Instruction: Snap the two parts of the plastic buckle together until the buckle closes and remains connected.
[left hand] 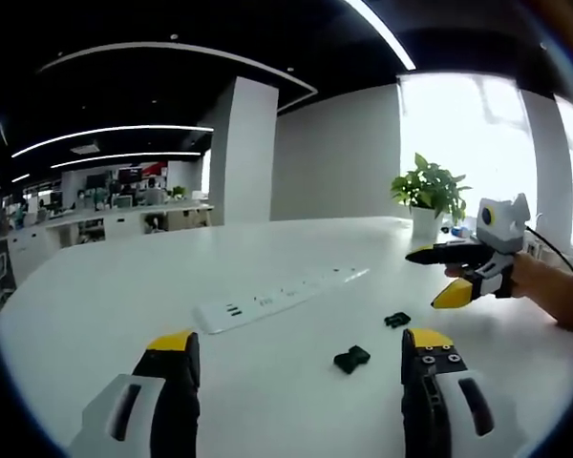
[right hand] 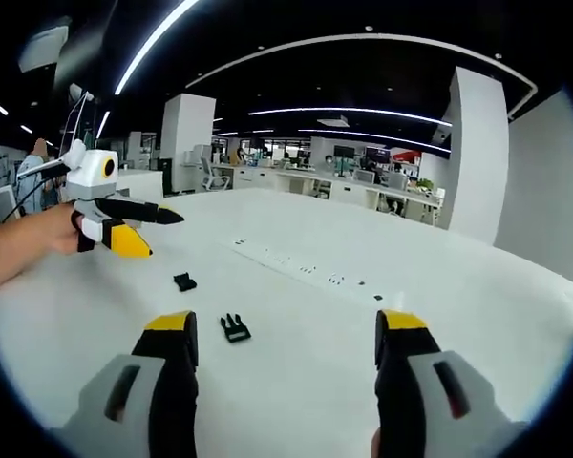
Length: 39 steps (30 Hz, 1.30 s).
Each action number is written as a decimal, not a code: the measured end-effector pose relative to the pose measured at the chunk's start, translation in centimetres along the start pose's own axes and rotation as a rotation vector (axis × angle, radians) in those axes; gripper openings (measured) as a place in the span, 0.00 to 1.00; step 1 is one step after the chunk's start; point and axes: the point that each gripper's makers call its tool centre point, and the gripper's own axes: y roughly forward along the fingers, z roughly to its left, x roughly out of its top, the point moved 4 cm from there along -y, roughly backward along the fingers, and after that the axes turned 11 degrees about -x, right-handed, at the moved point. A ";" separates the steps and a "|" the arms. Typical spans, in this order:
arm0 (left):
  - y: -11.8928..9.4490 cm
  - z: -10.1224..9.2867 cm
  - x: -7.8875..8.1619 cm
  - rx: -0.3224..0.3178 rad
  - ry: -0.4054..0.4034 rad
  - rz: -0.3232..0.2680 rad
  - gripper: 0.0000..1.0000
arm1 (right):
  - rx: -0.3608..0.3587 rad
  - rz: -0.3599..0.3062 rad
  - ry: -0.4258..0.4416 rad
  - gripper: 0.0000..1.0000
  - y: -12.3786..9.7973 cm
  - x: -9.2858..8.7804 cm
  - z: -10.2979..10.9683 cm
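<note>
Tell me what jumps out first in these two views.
Two small black buckle parts lie apart on the white table, near a long white power strip. Both grippers hang open above the table, holding nothing. A potted plant stands at the far edge.

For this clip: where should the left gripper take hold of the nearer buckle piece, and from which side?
Probably from above, jaws closing across the flat body of the nearer buckle piece, not its narrower end. It lies flat on the table, apart from the other piece, and the left gripper stands open just short of it.
</note>
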 end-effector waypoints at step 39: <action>1.9 1.0 2.8 -0.093 0.067 0.019 0.84 | 0.038 -0.009 -0.028 0.74 2.7 1.2 -1.4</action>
